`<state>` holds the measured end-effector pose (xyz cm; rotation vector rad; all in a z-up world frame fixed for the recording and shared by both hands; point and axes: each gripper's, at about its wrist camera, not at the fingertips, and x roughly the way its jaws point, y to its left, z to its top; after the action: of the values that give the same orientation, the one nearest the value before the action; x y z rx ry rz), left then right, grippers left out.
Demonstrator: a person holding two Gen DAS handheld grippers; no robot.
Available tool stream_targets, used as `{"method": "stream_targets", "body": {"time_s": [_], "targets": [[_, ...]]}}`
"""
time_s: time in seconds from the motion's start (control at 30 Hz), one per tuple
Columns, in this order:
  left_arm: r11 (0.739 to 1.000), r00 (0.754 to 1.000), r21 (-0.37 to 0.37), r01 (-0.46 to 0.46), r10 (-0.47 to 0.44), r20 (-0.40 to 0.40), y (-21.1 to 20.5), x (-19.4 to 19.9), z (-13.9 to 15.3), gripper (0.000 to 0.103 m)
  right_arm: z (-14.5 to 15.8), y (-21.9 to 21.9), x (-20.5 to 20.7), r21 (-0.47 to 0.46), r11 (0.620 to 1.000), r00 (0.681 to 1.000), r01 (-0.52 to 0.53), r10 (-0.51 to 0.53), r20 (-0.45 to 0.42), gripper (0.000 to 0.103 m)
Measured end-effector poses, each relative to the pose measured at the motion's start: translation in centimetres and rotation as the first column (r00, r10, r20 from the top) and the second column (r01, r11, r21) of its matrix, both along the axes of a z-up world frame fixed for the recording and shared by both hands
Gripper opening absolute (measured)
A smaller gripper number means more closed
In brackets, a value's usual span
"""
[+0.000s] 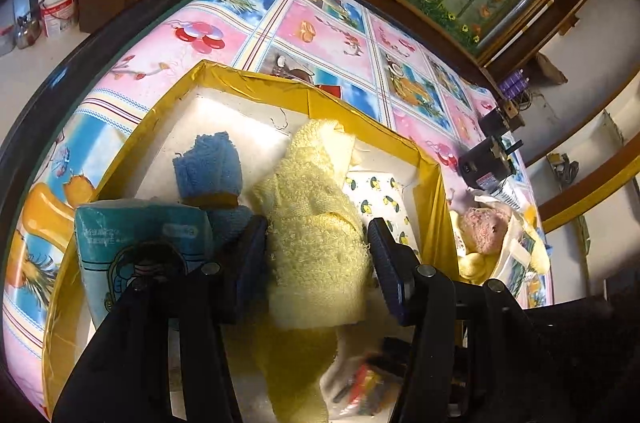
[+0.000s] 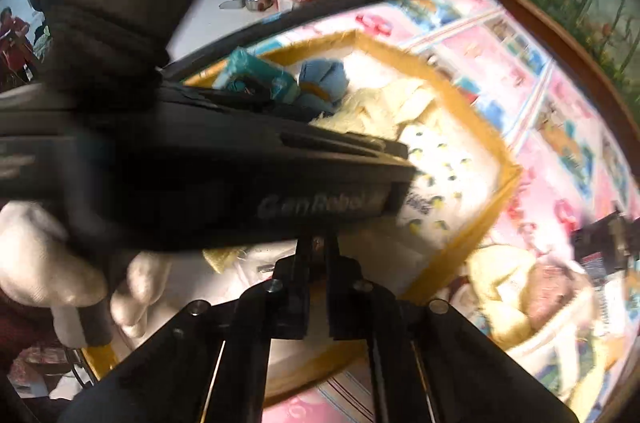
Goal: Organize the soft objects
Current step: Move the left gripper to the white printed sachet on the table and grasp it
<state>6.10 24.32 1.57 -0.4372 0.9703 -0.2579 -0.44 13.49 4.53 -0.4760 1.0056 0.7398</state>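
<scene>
A yellow-rimmed box (image 1: 256, 79) lies on the patterned table. In it are a pale yellow towel (image 1: 316, 223), a rolled blue cloth (image 1: 212, 167), a teal tissue pack (image 1: 136, 235) and a lemon-print cloth (image 1: 380, 199). My left gripper (image 1: 316, 243) is open, its fingers on either side of the yellow towel. My right gripper (image 2: 316, 255) is shut and empty, just behind the left gripper's body (image 2: 240, 191), above the box (image 2: 492, 159). The blue cloth (image 2: 324, 75) and the lemon-print cloth (image 2: 436, 179) show there too.
A white bag (image 1: 516, 255) holding a pink plush (image 1: 484, 227) and yellow cloth stands right of the box. Dark devices (image 1: 492, 159) lie on the table behind it. A wooden cabinet and a white bucket (image 1: 60, 9) stand beyond the table's edge.
</scene>
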Motion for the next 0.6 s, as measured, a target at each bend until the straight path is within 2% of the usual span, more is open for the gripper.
{"method": "stream_targets", "body": {"time_s": [0.2,0.4,0.5,0.6], "targets": [[1.000,1.000,0.011,-0.001,0.000,0.015,-0.2,-0.2,0.1,0.052,5.3,-3.9,-1.2,0.146,0.988,0.996,0.056,-0.066,0.066,0.001],[0.993,1.000,0.119,0.004,-0.008,0.029,-1.5,-0.4,0.4,0.052,9.8,-10.6,-3.4,0.248,0.960,0.977,0.132,-0.167,0.129,0.001],[0.995,1.000,0.102,-0.006,0.004,0.024,-1.1,-0.2,0.3,0.052,10.4,-13.8,-4.2,0.257,0.949,0.966,0.185,-0.223,0.131,0.002],[0.998,0.999,0.053,-0.036,0.034,0.029,-0.3,-0.5,1.0,0.052,9.2,-15.2,-3.4,0.237,0.943,0.954,0.233,-0.269,0.130,0.003]]}}
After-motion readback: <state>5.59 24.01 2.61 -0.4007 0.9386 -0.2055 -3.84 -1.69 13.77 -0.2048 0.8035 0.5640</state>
